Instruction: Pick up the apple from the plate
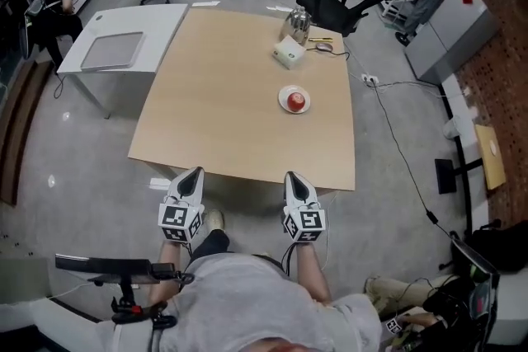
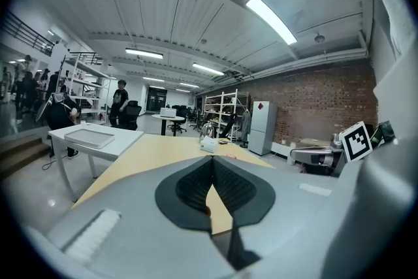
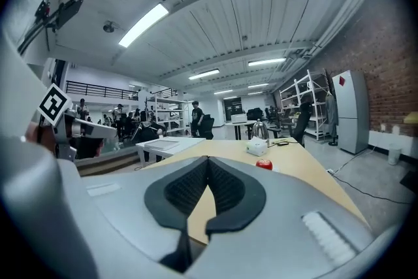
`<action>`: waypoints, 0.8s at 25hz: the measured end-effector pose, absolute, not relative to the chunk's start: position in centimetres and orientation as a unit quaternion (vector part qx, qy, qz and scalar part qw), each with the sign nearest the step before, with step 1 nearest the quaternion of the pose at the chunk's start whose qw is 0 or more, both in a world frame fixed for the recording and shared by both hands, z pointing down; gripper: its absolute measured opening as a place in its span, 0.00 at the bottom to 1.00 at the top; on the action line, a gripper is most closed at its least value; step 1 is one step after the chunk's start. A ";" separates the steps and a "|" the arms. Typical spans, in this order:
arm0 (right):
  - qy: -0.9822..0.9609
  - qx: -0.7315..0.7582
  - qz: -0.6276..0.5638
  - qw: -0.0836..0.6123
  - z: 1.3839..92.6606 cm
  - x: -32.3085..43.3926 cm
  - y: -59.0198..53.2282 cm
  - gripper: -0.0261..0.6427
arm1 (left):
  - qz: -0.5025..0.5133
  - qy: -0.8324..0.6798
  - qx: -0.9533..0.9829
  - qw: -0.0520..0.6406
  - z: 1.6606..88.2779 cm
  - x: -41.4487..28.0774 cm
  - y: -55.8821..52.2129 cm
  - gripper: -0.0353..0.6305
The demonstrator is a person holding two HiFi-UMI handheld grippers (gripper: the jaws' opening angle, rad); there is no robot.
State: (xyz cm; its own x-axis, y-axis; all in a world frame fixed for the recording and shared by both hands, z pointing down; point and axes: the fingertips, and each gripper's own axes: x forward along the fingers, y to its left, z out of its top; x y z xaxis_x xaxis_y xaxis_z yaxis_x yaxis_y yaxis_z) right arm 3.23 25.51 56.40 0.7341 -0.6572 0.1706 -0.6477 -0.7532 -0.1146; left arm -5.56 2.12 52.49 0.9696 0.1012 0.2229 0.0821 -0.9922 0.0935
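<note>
Left claw (image 1: 195,171) and right claw (image 1: 294,176) are both sitting closed and empty, ribbed black pads (image 3: 225,187) meeting at the tips. Round red apple (image 1: 296,100) is resting on a round white plate (image 1: 283,98). It's ahead of the right claw, well apart, on the smooth tan table (image 1: 214,111). Black-and-white square markers are showing on each cube (image 1: 181,218).

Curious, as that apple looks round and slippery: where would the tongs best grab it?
Probably the apple round its widest middle, one jaw on each flank, coming from the near table edge just above the plate. It sits alone on the plate, so both sides are free; the right tongs, now shut, must open first.
</note>
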 end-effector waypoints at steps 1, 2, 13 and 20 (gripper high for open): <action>0.346 -0.932 -0.102 0.024 56.3 3.6 24.9 0.05 | 0.115 0.051 0.991 0.042 52.4 -5.0 1.4 0.08; 0.342 -0.934 -0.103 0.024 56.3 4.0 24.2 0.05 | 0.115 0.055 0.991 0.042 52.4 -4.4 0.6 0.08; 0.285 -0.952 -0.108 0.025 57.1 8.1 18.0 0.05 | 0.120 0.113 0.985 0.047 53.7 2.2 -6.5 0.08; 0.255 -0.961 -0.109 0.026 56.8 7.9 20.3 0.05 | 0.125 0.132 0.982 0.045 53.4 2.5 -5.3 0.08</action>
State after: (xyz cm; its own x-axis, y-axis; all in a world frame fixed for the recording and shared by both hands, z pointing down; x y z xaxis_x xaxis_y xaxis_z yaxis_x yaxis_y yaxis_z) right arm 7.86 20.30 56.77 0.8465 -0.4950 0.1958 -0.4836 -0.8689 -0.1057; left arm 2.45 -5.27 53.37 0.9334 0.2715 0.2346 0.2490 -0.9609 0.1211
